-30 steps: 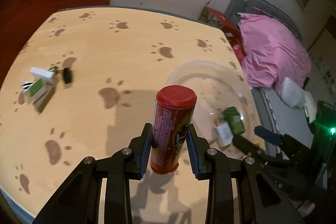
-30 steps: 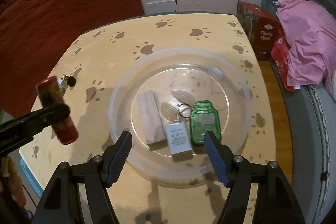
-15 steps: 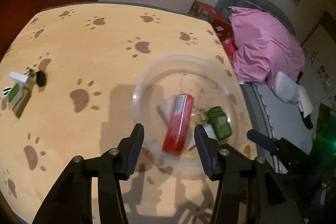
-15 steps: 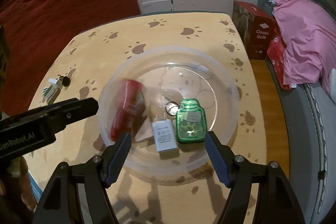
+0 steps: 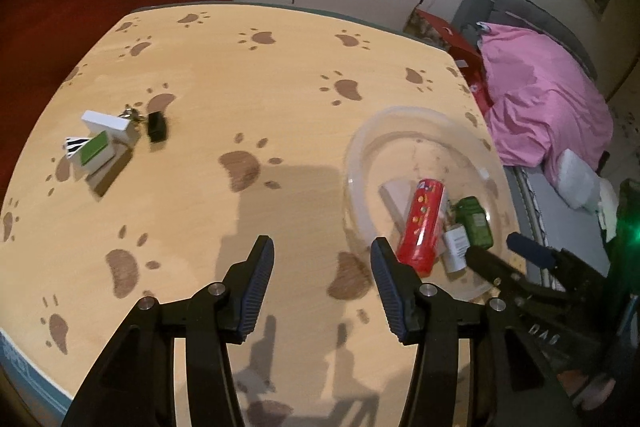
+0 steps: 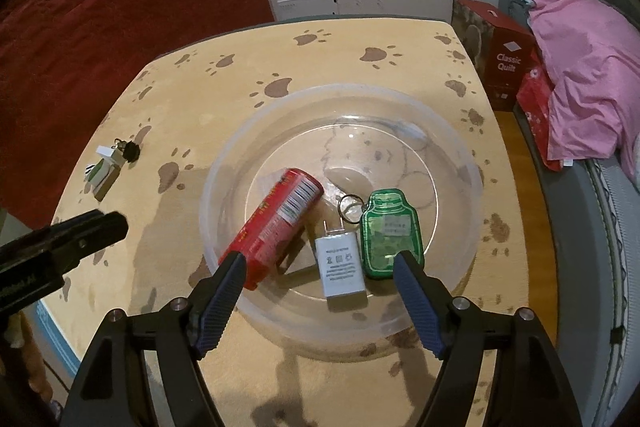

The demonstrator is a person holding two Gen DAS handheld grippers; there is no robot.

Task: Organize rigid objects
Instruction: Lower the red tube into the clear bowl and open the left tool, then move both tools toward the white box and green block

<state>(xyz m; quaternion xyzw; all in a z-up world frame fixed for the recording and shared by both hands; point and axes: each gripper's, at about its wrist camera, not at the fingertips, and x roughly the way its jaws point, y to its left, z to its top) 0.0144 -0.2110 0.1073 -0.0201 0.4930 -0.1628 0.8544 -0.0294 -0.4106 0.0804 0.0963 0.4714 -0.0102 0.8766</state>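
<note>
Left gripper spread wide, holding nothing, hovering over the paw-print table. Right gripper likewise released, above the clear plastic bowl. Red cylindrical snack can lies on its side in the bowl beside a white charger block and green jar-shaped keychain. Leftover cluster of small boxes and keys sits at 10 o'clock; I'd square the left fingers across one box, not the whole pile.

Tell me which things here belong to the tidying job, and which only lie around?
Job: clear bowl, red can, white charger, green keyring, small boxes and black key left on the table.

Lying about: pink blanket, red quilt box.
</note>
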